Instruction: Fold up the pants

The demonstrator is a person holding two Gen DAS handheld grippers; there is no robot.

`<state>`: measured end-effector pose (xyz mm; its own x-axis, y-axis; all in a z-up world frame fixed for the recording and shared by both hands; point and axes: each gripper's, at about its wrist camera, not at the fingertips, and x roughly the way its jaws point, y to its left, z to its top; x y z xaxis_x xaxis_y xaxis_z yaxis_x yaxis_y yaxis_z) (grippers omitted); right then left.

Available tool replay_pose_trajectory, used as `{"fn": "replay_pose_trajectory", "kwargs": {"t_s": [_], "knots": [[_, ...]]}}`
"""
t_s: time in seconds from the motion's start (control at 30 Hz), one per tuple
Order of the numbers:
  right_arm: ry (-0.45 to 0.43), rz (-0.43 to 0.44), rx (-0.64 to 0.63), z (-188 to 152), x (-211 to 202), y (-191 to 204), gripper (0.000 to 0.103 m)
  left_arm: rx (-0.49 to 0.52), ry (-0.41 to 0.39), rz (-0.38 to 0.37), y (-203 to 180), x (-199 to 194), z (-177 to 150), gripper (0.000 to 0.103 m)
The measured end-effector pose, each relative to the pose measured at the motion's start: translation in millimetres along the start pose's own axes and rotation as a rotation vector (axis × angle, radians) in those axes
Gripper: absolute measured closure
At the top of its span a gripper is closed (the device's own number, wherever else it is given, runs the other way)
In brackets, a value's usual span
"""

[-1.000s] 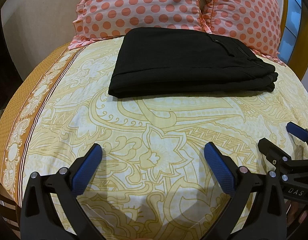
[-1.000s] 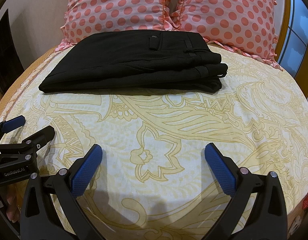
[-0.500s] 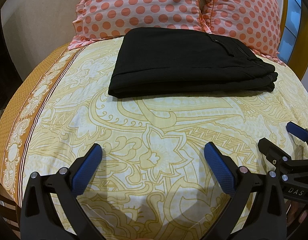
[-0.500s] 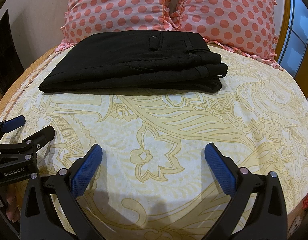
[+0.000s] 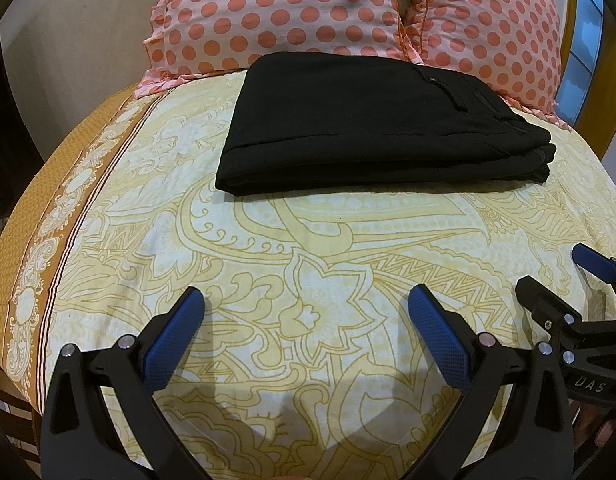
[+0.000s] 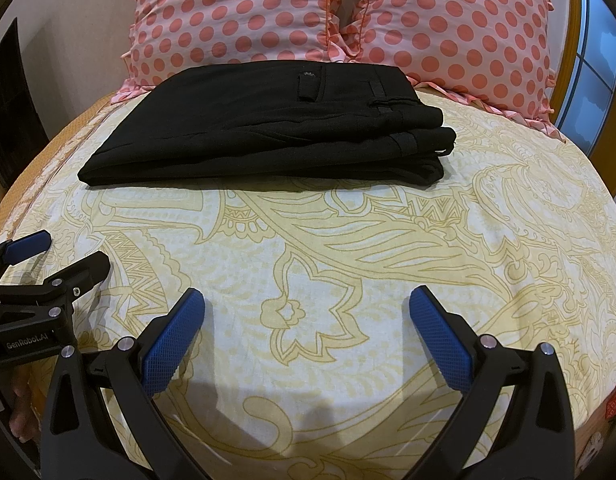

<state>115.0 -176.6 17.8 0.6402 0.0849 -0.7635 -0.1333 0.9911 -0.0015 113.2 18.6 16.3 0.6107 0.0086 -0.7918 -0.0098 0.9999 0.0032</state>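
Both claws hang wide open and hold nothing: your left claw point(image 5: 306, 306) and your right claw point(image 6: 307, 306) sit side by side above the bed point(image 5: 108, 216), well short of the pants point(image 5: 372, 124). Those black pants lie already folded into a flat stack, resting on the patterned sheet just in front of the polka-dot pillows point(image 5: 284, 12), with their far edge touching the pillow frill.

Judging by the tidy layers, the fold looks finished, so the main risk now is you undoing it. Reach back toward the pillows and a blue pad could snag the near edge of the stack, dragging the top layer off the ones below. The waistband end (the corner farthest from the orange border of the sheet) shows several loose layers stepped over each other; a nudge there would splay them. If you pinch only the top layer, the rest will likely slide on the smooth cloth. The sheet itself could also bunch under a claw and pull the stack askew.
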Motion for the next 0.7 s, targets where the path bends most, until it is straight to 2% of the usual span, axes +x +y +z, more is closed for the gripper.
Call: {"fn": "replay_pose_trajectory", "kwargs": {"t_s": [0.7], "knots": [[-0.001,-0.001,0.002,0.0,0.3,0.6,0.001,0.002,-0.003,-0.002,-0.9,-0.5,0.3,0.002]]}}
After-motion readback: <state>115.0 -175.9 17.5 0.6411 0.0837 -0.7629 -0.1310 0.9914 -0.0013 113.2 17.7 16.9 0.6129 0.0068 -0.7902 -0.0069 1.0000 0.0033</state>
